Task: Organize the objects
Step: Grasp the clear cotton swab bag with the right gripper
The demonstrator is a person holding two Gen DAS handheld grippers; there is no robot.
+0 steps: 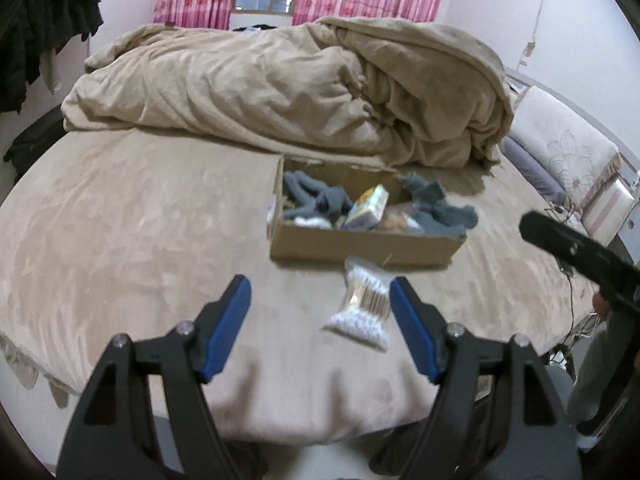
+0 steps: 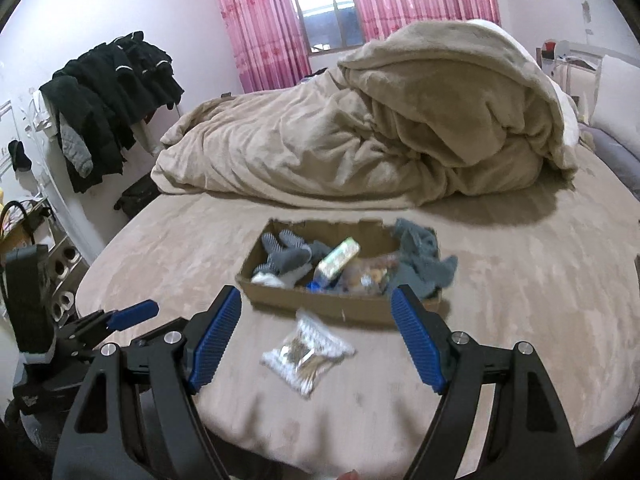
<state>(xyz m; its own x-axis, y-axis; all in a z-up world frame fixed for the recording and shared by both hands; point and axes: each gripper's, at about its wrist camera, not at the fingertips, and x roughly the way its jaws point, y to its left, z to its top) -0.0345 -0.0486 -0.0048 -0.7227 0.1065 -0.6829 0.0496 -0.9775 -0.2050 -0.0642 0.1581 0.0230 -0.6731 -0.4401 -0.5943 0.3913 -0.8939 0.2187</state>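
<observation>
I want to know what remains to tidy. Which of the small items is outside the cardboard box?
The clear plastic packet of white cotton swabs. It lies on the beige bed, before the brown cardboard box; the others are inside.

A cardboard box sits on a bed, socks inside; a packet of cotton swabs lies just before it, a heaped blanket behind.

The cardboard box sits on the tan bed, holding grey socks. Just in front of the cardboard box lies a packet of cotton swabs, between the left gripper's parted, empty jaws.
</observation>
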